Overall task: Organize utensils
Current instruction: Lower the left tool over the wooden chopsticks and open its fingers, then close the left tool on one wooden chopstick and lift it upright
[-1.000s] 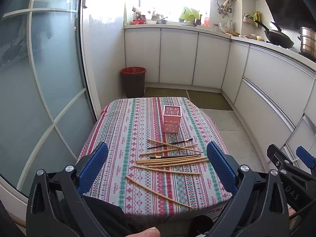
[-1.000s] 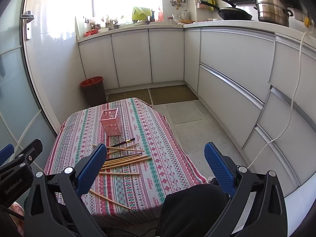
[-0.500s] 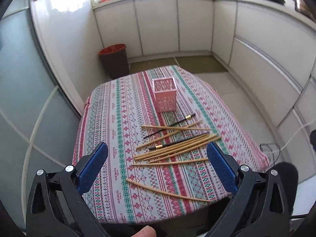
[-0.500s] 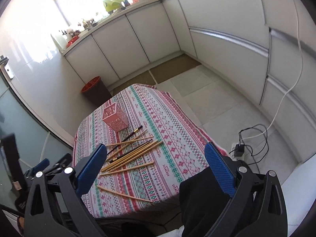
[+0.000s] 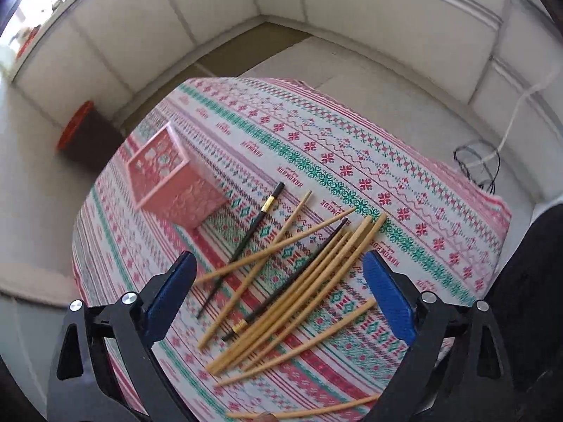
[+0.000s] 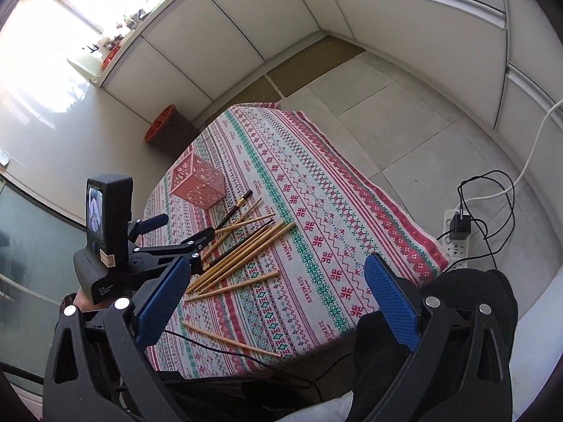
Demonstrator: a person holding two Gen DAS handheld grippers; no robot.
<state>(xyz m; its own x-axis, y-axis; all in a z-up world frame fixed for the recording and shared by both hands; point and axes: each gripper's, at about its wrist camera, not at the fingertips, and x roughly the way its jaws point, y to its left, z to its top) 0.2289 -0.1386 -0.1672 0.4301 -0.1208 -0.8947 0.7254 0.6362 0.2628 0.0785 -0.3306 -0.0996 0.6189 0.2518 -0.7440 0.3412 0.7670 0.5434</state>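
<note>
Blue-padded left tool [image 5: 278, 299] spread wide, just narrowing, poised above the scattered bamboo chopsticks [image 5: 302, 292] with nothing pinched, apparently not touching them. Right tool [image 6: 274, 302] likewise spread and empty, over the near edge of the cloth-covered worktop [image 6: 316, 190]. Beyond the pile, upright on the cloth: pink holder [image 5: 172, 183], blurred.

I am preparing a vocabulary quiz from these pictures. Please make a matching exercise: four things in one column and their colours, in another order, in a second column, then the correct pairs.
Things:
1. holder
2. bin rim
3. gripper pads
4. power cable

Colours:
A. blue
B. white
C. pink
D. orange-red

Pairs: 1-C, 2-D, 3-A, 4-B
</note>
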